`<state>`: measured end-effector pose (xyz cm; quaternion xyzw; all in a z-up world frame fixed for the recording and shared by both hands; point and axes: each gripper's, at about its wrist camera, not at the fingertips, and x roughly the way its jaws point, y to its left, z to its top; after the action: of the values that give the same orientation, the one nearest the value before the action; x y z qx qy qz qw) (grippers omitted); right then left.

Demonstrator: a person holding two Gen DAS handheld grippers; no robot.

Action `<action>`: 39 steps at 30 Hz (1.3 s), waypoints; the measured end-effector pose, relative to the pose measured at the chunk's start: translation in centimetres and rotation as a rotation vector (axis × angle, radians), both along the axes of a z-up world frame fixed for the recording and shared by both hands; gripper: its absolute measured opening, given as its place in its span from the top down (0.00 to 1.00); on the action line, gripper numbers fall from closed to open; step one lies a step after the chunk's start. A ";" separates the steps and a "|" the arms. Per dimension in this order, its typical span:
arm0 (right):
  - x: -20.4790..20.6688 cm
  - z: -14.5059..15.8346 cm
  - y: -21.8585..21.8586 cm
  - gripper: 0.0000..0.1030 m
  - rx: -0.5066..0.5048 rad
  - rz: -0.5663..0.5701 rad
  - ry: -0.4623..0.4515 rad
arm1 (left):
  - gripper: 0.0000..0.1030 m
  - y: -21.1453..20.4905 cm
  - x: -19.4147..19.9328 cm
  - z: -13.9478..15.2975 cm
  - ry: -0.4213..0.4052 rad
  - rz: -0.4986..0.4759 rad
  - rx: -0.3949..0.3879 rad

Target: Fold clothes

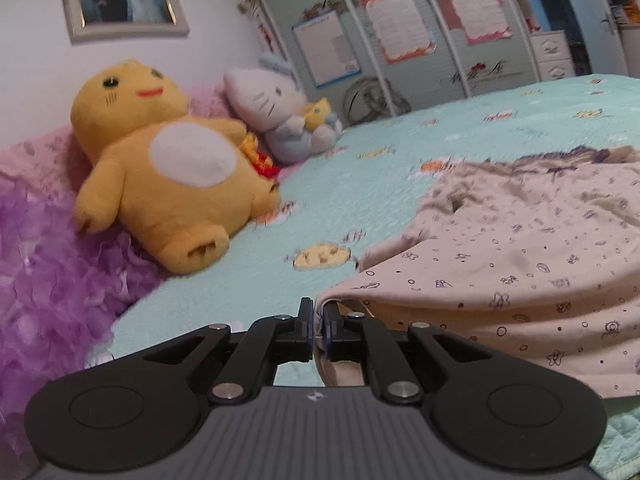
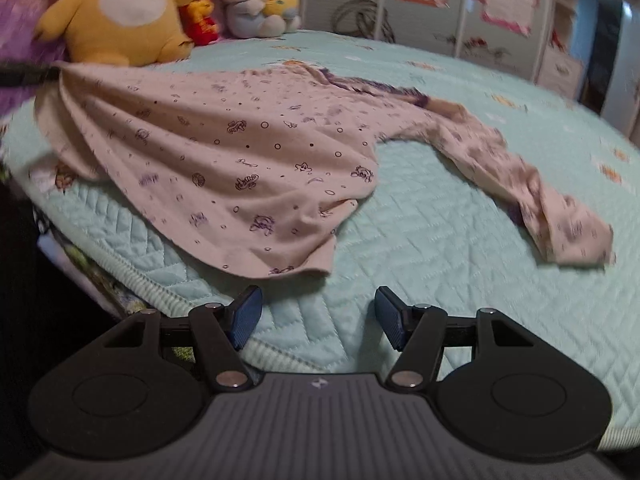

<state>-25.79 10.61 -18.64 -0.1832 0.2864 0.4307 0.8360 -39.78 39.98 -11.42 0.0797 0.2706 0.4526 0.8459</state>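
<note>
The left gripper pinches the pink printed shirt's hem corner on the bed. The right gripper, fingers apart and empty, likely needs the near corner next.

The printed garment runs out past the right edge of my left view. Its far sleeve is blurred, and the wardrobe posters are unreadable.

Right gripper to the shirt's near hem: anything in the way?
Nothing visible. The right gripper is open over bare quilt, and the shirt hem lies just ahead. The left gripper pinches another corner.
</note>
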 end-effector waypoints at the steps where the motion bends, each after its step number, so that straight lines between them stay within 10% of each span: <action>1: -0.1 -0.1 0.3 0.39 -0.004 0.008 -0.018 | 0.93 0.0 0.1 -0.4 0.013 -0.002 -0.011; 9: -1.6 -0.8 2.4 0.40 -0.053 0.078 -0.211 | 0.90 -0.5 0.0 -1.9 0.047 -0.017 -0.025; 18: -2.9 -1.3 2.8 0.92 -0.124 0.149 -0.340 | 0.89 -0.9 0.2 -2.0 0.060 -0.047 -0.017; 22: -3.5 -1.6 3.0 0.96 -0.160 0.159 -0.397 | 0.89 -1.1 0.3 -2.0 0.062 -0.062 -0.025; 34: -0.3 12.9 -6.8 0.98 0.315 -0.183 -0.244 | 0.91 -3.1 -2.0 2.6 -0.124 -0.147 -0.169; 39: 0.1 8.6 -5.0 0.97 0.182 -0.092 -0.014 | 0.91 -1.5 -1.4 -0.8 -0.036 -0.043 -0.224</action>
<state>-25.70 5.62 -10.05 -0.0962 0.2482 0.4147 0.8701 -41.14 38.48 -12.19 -0.0176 0.3024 0.4027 0.8638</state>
